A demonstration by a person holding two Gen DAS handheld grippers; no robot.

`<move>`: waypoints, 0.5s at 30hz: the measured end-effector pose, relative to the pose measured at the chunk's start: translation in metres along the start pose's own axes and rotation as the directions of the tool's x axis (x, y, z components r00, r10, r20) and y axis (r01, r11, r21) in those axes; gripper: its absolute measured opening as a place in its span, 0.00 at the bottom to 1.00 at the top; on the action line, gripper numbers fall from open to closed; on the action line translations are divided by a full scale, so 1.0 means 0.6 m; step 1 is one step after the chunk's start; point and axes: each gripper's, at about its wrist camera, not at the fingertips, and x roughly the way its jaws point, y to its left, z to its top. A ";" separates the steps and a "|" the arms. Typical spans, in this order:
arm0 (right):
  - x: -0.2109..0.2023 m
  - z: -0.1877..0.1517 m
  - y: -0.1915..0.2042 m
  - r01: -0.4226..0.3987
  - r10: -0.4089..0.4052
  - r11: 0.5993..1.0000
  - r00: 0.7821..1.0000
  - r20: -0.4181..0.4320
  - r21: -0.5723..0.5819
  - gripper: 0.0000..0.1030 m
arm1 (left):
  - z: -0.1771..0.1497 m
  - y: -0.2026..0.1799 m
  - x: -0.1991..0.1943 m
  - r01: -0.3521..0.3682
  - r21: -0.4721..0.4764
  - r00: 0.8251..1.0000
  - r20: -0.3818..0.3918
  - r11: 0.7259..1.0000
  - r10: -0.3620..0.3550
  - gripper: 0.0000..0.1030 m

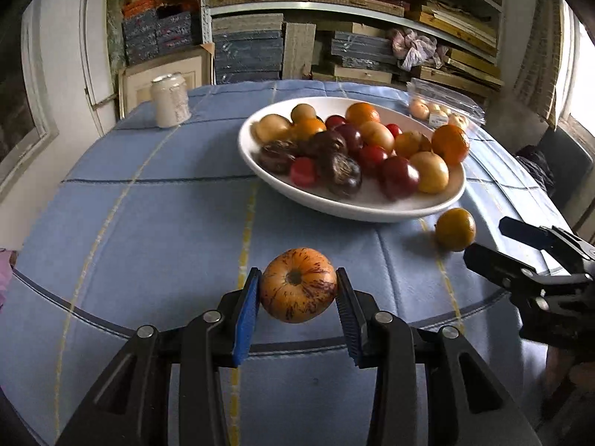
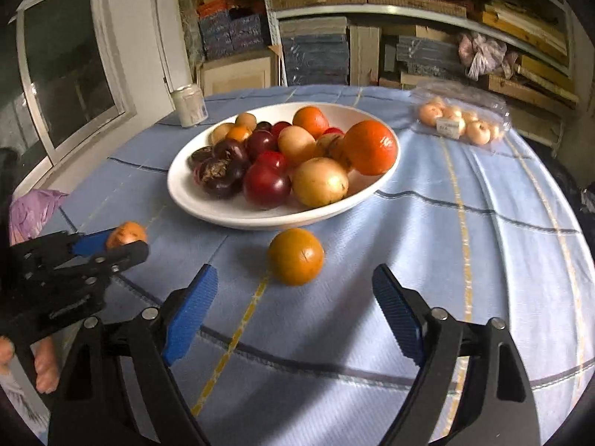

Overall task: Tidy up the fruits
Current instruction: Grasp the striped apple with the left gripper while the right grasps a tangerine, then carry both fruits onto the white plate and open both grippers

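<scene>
Fruit sorting is partway, by the look of it: the white bowl at mid-tabletop is already heaped w/ oranges, red plums, yellow-brown fruit and dark purple ones, and two pieces are not in it.

Left gripper is clenched on a streaked orange fruit, stem end facing the camera, pads pressing its left and right sides. It hangs above the near part of the blue checked tabletop, clear of the cloth, w/ the bowl ahead and a bit right. Long axis hardly matters; the fruit is near round.

Right gripper has its jaws released and spread wide, nothing between them. The loose orange sits on the tabletop just ahead of the gap, roughly centred, close to the near rim of the bowl but apart from it. That's the key relation: the orange lies straight along the right jaws' line, so the right hand is much nearer to it than the left, which is busy anyway.

Likely next, as a guess: left carries its fruit fwd and right to the bowl; right moves fwd so the jaws straddle the orange, then closes.

Also on the tabletop: a pale can far left, and a clear pack of small pale fruit far right.
</scene>
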 end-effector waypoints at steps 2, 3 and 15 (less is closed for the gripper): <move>0.010 0.005 -0.005 -0.015 0.015 1.000 1.000 -0.014 0.027 0.65 | 0.001 0.000 0.000 0.012 -0.004 1.000 -0.008 1.000 -0.012 0.39; 0.014 0.007 -0.007 -0.015 0.016 0.999 1.000 -0.016 0.035 0.60 | 0.000 -0.001 -0.001 0.018 -0.004 1.000 -0.012 1.000 -0.019 0.39; 0.042 0.015 -0.005 -0.023 0.027 0.998 0.998 -0.056 0.060 0.41 | -0.006 -0.020 0.007 0.038 0.017 0.999 -0.022 0.999 -0.038 0.39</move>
